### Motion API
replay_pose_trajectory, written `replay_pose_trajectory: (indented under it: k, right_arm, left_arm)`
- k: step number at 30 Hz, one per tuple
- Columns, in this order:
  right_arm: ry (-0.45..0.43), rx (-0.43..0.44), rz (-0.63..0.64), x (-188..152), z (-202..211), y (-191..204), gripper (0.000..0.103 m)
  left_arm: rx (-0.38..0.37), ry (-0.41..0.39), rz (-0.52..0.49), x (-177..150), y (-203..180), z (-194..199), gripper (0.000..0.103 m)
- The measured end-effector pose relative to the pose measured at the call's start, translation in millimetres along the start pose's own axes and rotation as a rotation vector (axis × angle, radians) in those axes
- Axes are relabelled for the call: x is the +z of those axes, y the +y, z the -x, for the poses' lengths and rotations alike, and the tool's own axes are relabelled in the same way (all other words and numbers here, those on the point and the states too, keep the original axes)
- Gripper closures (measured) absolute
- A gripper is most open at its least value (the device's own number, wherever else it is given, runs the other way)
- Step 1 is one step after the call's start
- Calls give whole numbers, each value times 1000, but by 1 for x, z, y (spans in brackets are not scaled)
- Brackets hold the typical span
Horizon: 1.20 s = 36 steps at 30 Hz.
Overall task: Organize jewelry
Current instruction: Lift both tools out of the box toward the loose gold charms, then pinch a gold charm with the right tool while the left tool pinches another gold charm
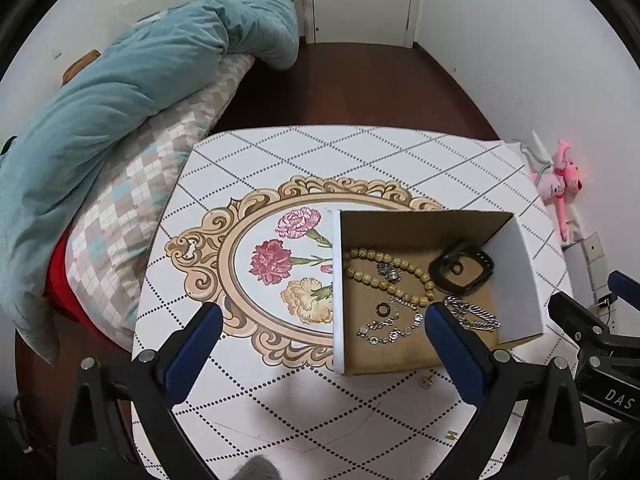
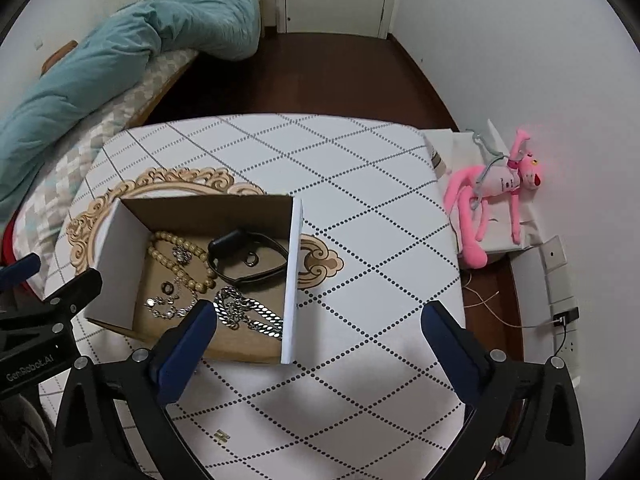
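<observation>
An open cardboard box (image 1: 520,280) (image 2: 116,264) stands on the table. Inside lie a wooden bead string (image 1: 384,274) (image 2: 180,250), a black strap (image 1: 460,268) (image 2: 248,256), a silver curb chain (image 1: 474,314) (image 2: 248,312), a silver link bracelet (image 1: 390,328) (image 2: 164,308), a small brooch (image 1: 390,270) and dark rings (image 1: 383,309). A small gold piece (image 1: 426,382) lies on the table in front of the box, another (image 1: 452,435) (image 2: 221,435) nearer. My left gripper (image 1: 324,324) is open and empty above the box's left wall. My right gripper (image 2: 320,320) is open and empty above the box's right wall.
The table (image 1: 280,400) (image 2: 360,240) has a diamond-pattern cloth with a flower medallion. A bed with a teal quilt (image 1: 120,92) lies at the left. A pink plush toy (image 2: 496,188) and wall sockets (image 2: 560,272) are at the right. A door stands at the back.
</observation>
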State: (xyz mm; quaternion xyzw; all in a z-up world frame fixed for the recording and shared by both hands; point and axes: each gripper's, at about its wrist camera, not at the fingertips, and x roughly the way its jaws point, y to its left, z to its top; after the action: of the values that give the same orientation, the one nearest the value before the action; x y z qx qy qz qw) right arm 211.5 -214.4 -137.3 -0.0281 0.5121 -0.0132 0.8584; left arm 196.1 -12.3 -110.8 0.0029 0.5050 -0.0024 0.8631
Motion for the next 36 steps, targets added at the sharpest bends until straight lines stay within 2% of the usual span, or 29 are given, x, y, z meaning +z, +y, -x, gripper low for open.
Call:
replay_pose_trajectory:
  k: [6,12,16,25,26,28,32,33,34,36]
  right_arm:
    - [-67,6,-23,-8,33,-1,0]
    - [-84,33,-45,-26,55,1,0]
    - [-35,50,-40,-48,45,6,0]
    - [97,110,-18,-110,-11,31,1]
    - [101,119,-12,-115,-15,35,4]
    - [119,132,3,-124,-26,44,16]
    - [133,167,20,-135,-40,55,34]
    - [135,163,33,-139,-42,59,44]
    - [110,152,50,-140,-41,63,48]
    - [87,126,78,-145,-40,70,51]
  left_arm:
    - [-30,-36,-5,-7,-2,28,0]
    - [-33,-18,-7,-24,-2,39,0]
    - [-11,30,-16,-44,3,30,0]
    - [84,192,-33,-110,27,-30,0]
    - [94,202,-32,-116,31,-34,0]
    - [107,216,-29,-123,36,-39,0]
    - [112,229,-22,-131,43,-45,0]
    - [104,226,-16,-132,44,-45,0]
    - [101,226,-13,-133,45,-45,0]
    - [100,224,-14,-133,46,-44,0]
